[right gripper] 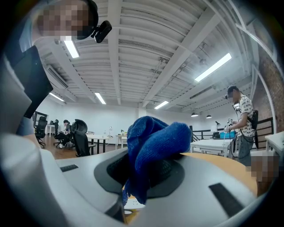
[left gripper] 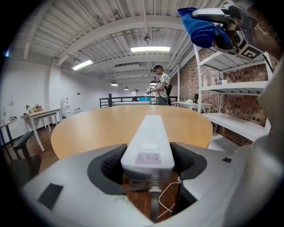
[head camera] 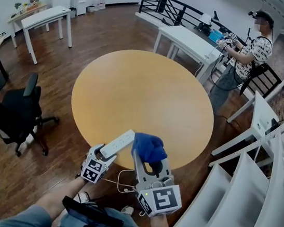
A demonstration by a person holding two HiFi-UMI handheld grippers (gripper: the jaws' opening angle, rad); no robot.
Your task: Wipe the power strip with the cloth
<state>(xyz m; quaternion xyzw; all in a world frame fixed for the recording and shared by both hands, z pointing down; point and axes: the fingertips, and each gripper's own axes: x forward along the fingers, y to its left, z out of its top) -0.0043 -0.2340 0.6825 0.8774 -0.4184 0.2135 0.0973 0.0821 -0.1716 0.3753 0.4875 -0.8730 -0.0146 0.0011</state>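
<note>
A white power strip (head camera: 118,143) lies with its far end on the round wooden table (head camera: 144,95), its cable end sticking out over the near edge. My left gripper (head camera: 106,152) stands open around that cable end. In the left gripper view the strip (left gripper: 148,137) runs straight out between the pads, with a slim gap at the left pad. A white cable hangs below it. My right gripper (head camera: 151,161) is shut on a bunched blue cloth (head camera: 149,147), held just right of the strip. The cloth (right gripper: 155,142) bulges up between the jaws.
A person (head camera: 247,54) stands at white desks (head camera: 188,43) at the back right. A white shelf unit (head camera: 252,168) stands close on the right. A black office chair (head camera: 13,113) is on the left, and more white tables (head camera: 45,18) are at the far left.
</note>
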